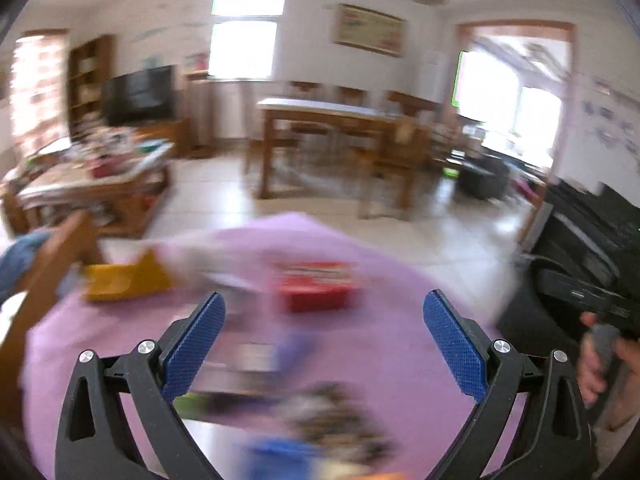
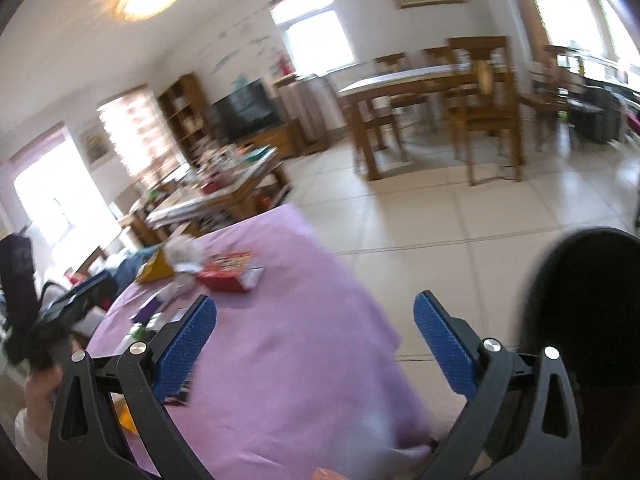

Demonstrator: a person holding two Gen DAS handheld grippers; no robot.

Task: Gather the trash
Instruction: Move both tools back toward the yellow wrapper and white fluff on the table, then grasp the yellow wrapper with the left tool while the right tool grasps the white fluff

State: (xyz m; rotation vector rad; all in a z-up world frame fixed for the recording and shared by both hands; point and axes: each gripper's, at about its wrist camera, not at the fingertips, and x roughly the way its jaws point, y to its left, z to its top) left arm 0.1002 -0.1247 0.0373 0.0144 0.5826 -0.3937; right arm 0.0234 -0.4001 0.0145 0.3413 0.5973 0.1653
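A table under a purple cloth holds scattered trash. A red carton, a yellow wrapper and crumpled white paper lie at its far side. Nearer lie a purple packet, a dark crumpled clump and a blue item, all blurred. My left gripper is open and empty above the table. My right gripper is open and empty over the table's right part. The other hand-held gripper shows at the left.
A black round bin or chair back stands right of the table. Black equipment stands at the right. A cluttered coffee table, a wooden dining table with chairs and a television stand beyond on the tiled floor.
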